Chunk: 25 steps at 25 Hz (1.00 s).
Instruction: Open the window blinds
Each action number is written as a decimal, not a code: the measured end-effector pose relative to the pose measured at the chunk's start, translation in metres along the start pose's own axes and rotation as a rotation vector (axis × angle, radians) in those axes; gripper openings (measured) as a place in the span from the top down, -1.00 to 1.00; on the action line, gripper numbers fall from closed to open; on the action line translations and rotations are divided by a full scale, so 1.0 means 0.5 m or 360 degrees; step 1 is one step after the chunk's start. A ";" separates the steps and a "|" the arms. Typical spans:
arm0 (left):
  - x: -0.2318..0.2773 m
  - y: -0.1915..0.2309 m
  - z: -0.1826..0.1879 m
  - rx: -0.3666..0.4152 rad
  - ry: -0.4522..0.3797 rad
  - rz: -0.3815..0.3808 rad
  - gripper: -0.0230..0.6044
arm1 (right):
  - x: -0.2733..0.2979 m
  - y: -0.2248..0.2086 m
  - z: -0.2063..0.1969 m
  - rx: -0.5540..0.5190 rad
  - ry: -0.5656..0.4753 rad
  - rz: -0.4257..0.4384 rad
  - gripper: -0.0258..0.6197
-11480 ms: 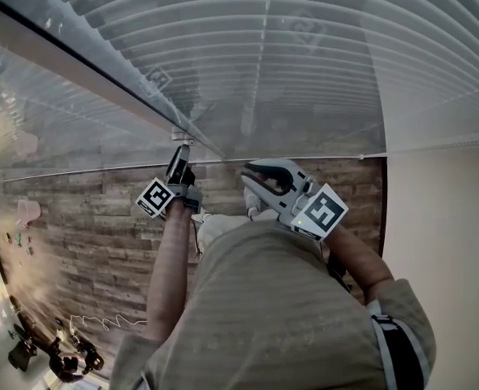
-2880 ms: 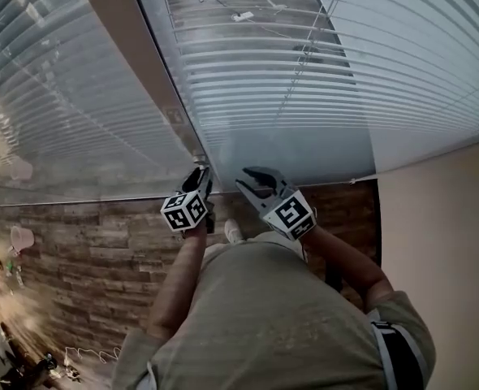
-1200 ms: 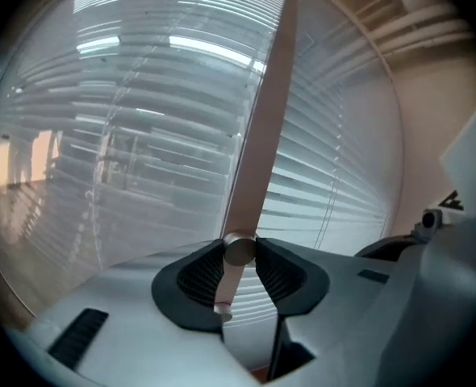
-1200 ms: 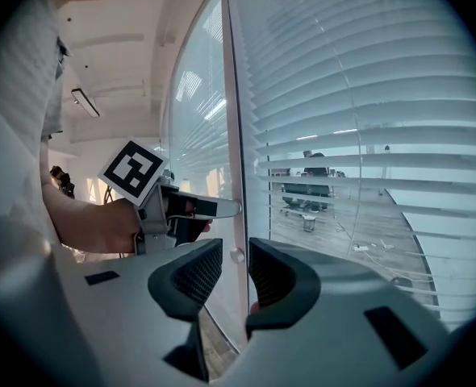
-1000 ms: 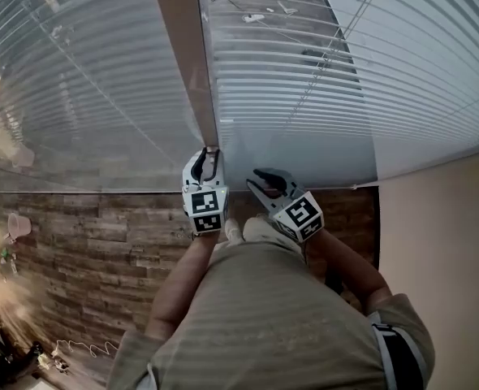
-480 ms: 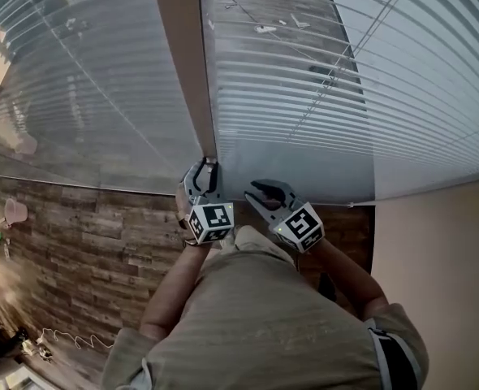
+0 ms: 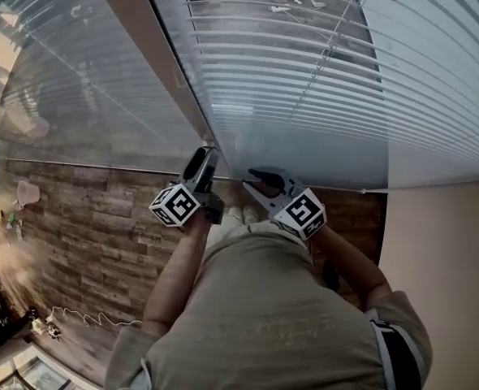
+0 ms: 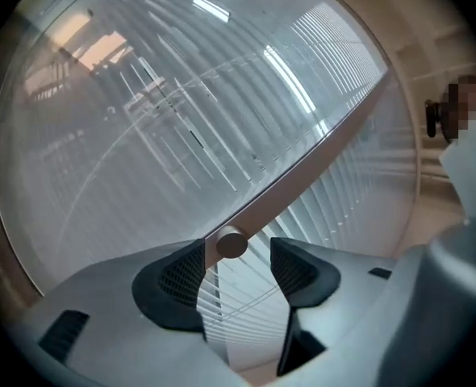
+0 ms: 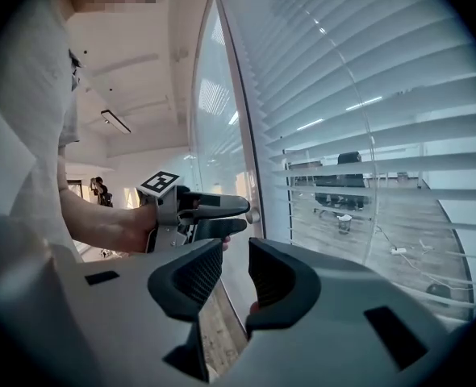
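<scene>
At the window: left gripper [image 8: 238,255] jaws have just opened wide, tilt wand [image 8: 270,201] tip loose between them; right gripper [image 9: 234,256] half-open, empty. Blinds [image 7: 304,80] directly ahead. Risk: freed wand swings away, regrasp misses.

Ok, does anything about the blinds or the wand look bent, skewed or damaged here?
Nothing stands out. The white horizontal blind slats run even and parallel, none visibly bent. The beige tilt wand looks straight, its round end between the jaws of the left gripper, which have just been opening and stand apart.
</scene>
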State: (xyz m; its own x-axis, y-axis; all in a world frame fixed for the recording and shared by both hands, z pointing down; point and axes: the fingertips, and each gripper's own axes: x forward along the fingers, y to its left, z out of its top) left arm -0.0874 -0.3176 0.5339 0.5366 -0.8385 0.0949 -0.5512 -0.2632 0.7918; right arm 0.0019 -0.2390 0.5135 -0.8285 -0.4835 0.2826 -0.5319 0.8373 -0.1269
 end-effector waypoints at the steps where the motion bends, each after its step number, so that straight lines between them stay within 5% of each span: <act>1: 0.009 -0.003 -0.001 -0.0021 -0.0021 -0.0012 0.11 | 0.001 -0.010 0.001 0.0003 0.0000 0.0011 0.59; 5: 0.028 -0.018 0.021 -0.0136 -0.0103 -0.0027 0.13 | 0.004 -0.022 0.027 0.0000 0.0000 0.0059 0.59; 8: 0.023 -0.021 0.046 -0.0229 -0.0176 0.0023 0.39 | -0.001 -0.009 0.048 -0.0021 0.0000 0.0092 0.59; 12: 0.022 -0.029 0.052 -0.0214 -0.0170 0.0100 0.50 | -0.013 0.003 0.050 -0.0007 0.0000 0.0133 0.59; 19: 0.028 0.000 0.038 0.0353 0.0002 0.0293 0.50 | 0.009 -0.006 0.023 -0.0004 -0.0006 0.0177 0.59; 25: 0.033 0.001 0.022 0.0703 0.0084 0.0391 0.50 | 0.014 -0.027 0.014 -0.0042 0.0013 0.0156 0.59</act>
State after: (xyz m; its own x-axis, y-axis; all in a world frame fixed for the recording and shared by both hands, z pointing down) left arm -0.0858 -0.3367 0.5295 0.3827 -0.8786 0.2857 -0.8765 -0.2475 0.4129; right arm 0.0020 -0.2553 0.5106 -0.8747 -0.3970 0.2780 -0.4436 0.8868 -0.1294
